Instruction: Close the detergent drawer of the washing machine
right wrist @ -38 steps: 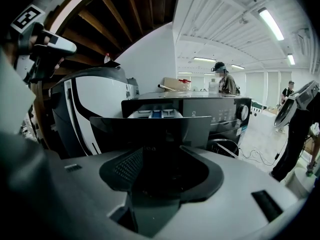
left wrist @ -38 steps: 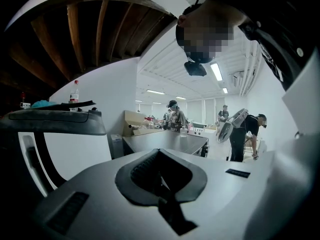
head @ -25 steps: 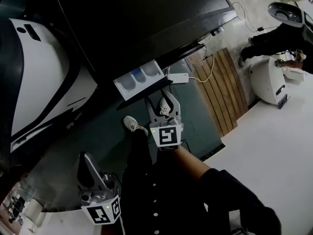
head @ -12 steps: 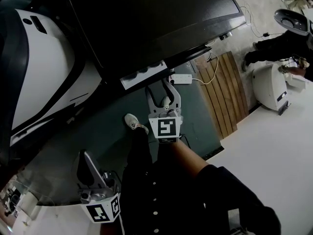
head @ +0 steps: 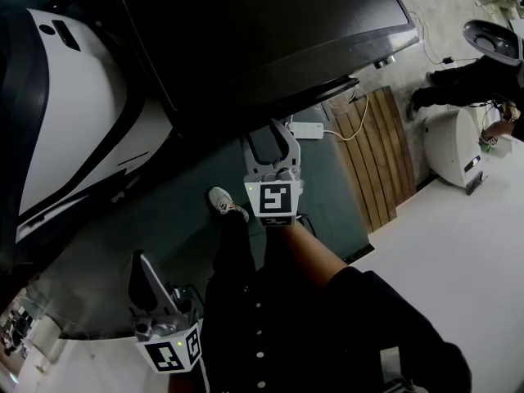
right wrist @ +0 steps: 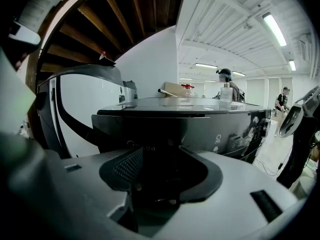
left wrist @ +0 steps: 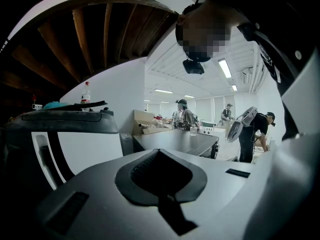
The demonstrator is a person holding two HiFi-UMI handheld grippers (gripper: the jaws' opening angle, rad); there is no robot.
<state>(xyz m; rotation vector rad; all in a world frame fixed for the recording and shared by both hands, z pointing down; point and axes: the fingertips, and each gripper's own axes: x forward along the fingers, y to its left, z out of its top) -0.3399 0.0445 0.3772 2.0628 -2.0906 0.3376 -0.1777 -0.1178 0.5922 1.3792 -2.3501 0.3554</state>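
- The head view shows the dark washing machine [head: 262, 39] from above. No tray sticks out of its front edge. The right tool [head: 272, 140] points at that edge, just beside it; contact cannot be confirmed from here.
- The right gripper view [right wrist: 162, 170] adds what the head view cannot. Its two jaws stand moderately apart with nothing between them. Straight ahead, filling the gap, is the detergent drawer [right wrist: 150, 131], pushed in level with the dark front panel. Small white icons show on that panel further right.
- The same view shows a clear bottle [right wrist: 226, 91] standing on the machine's top surface, with people in the bright room behind. The head view shows none of this.
- The left tool [head: 143, 267] hangs low at the person's left side in the head view, well apart from the machine, and reads there as a single upright bar.
- The left gripper view [left wrist: 160, 176] settles its state: the dark pads meet along a seam, drawn together on nothing. Far ahead it shows the washing machine [left wrist: 180, 141] as a dark slab, and a white appliance [left wrist: 75, 149] with a black stripe on the left.
- Only the head view shows the floor: a white shoe [head: 223, 205] on a green mat [head: 180, 219], a slatted wooden board [head: 381, 146], and a white power strip [head: 303, 129] with its cable.
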